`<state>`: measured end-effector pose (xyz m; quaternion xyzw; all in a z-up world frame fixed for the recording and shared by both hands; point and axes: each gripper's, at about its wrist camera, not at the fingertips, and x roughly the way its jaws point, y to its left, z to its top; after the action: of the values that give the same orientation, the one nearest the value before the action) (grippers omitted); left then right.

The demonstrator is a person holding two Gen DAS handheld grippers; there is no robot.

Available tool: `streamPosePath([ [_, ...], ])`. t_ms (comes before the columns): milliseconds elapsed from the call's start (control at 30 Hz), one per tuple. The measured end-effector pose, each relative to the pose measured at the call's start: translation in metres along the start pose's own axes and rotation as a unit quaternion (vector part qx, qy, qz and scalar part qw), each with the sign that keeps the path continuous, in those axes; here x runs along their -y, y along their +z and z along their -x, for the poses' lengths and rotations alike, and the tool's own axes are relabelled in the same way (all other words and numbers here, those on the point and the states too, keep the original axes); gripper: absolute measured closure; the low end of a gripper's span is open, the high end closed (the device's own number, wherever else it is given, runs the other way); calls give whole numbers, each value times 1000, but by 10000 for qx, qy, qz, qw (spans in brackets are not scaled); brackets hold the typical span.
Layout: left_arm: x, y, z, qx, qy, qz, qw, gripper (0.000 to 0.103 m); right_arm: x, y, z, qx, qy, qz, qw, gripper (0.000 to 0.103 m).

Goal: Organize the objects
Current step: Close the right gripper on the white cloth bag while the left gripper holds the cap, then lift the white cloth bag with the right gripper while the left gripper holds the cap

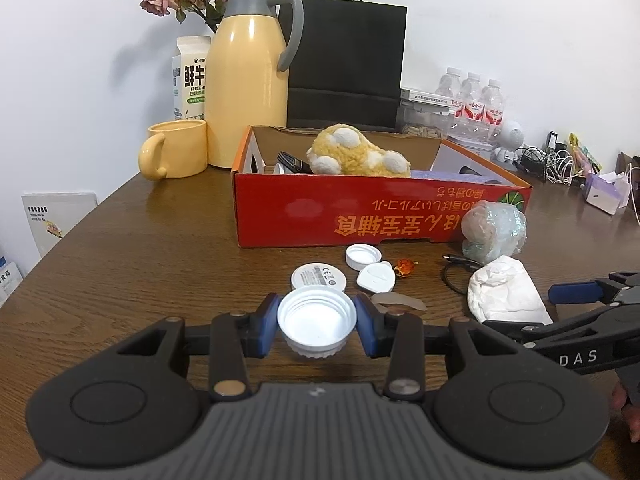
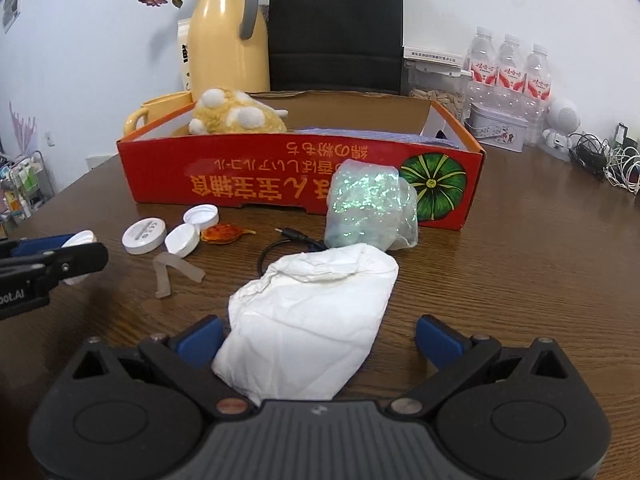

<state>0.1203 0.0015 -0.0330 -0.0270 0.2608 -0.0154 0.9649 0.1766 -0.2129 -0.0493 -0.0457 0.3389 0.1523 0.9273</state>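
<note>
The left tool [image 1: 317, 322] was clamped on a white cap [image 1: 317, 320], open side up, its blue pads pressing the cap's rim on both sides and holding it clear above the wooden worktop [image 1: 140, 272]. Beyond it, toward the far edge, a white disc [image 1: 319, 276] with printed markings lay flat. To its right sat a second white cap [image 1: 363, 256], and in front of that a smaller white lid [image 1: 376, 277] touched it. An orange wrapper [image 1: 405, 267] lay just beside these. A red cardboard box [image 1: 360, 216] stood behind the group, holding a yellow plush toy [image 1: 360, 152]. A black cable [image 2: 288, 242] lay before the box front. Further right, a bundle in clear film [image 2: 370, 210] rested against the box front near its pumpkin print. Nearer the front edge lay a crumpled white cloth [image 2: 312, 316]. The right tool [image 2: 318, 340] stood open, its blue pads spread wide on either side of the cloth's near end; the left pad was close against it, the right pad well apart.
</note>
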Motion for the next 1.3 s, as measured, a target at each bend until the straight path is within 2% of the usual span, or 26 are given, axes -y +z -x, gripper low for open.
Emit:
streamPosePath([
  [167,-1,0,1,17,-10,52,10000,62,0,0,0,5,0,-6,10000,1],
  [233,-3,0,0,-2,-19,97,10000,62,-1,0,1,38,7,6,10000,8],
  [300,-4,0,0,-24,-28,121,9999,62,-2,-1,4,112,48,39,9999,22],
  [333,-4,0,-1,-28,-31,125,9999,62,-2,-1,5,139,57,48,9999,24],
  [567,-6,0,-2,-37,-56,155,9999,62,-5,-2,9,204,152,100,9996,32],
  [800,-6,-1,-2,-27,-59,154,9999,62,-7,-8,25,555,162,152,9982,38],
  [967,-6,-1,-3,-42,-45,151,9999,62,-7,-8,27,600,183,162,9979,38],
  [1033,-6,-1,-3,-50,-38,150,9999,62,-6,-8,27,574,204,156,9980,33],
  [1167,-5,-1,-4,-67,-32,149,9999,62,-10,-7,20,348,261,254,9987,17],
  [1233,-5,-1,-4,-68,-34,149,9999,62,-14,-7,14,105,346,382,9986,16],
  [1300,-5,-1,-4,-70,-34,156,9998,62,-15,-7,14,103,420,421,9982,16],
])
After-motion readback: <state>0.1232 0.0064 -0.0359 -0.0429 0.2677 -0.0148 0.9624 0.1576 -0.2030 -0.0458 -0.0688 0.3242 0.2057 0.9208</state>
